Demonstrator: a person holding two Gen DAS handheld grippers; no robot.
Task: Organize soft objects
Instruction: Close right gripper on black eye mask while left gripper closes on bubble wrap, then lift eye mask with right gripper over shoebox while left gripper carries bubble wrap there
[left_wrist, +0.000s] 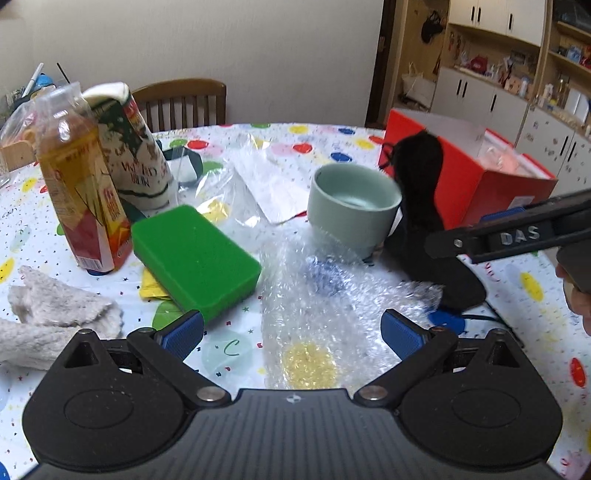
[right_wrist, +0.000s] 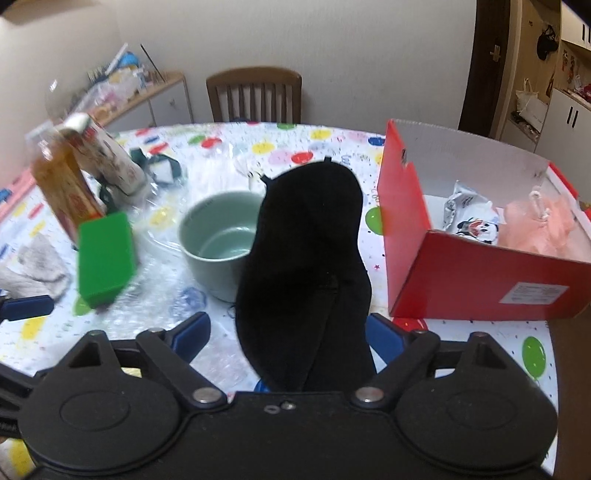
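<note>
A black soft eye mask (right_wrist: 306, 258) stands folded between my right gripper's (right_wrist: 288, 332) wide-open fingers, leaning on the green cup (right_wrist: 218, 240); it also shows in the left wrist view (left_wrist: 421, 206). My left gripper (left_wrist: 291, 332) is open and empty above bubble wrap (left_wrist: 325, 306). A green sponge (left_wrist: 195, 254) lies left of it, with grey fuzzy socks (left_wrist: 48, 317) further left. The red box (right_wrist: 480, 280) at right holds a pink soft item (right_wrist: 543, 229) and a printed pouch (right_wrist: 472, 218).
A tea bottle (left_wrist: 77, 184) and a printed carton (left_wrist: 133, 147) stand at the left. Clear plastic sheets (left_wrist: 258, 188) lie mid-table on the dotted tablecloth (left_wrist: 524, 295). A wooden chair (right_wrist: 255, 96) stands behind the table. Cabinets are at far right.
</note>
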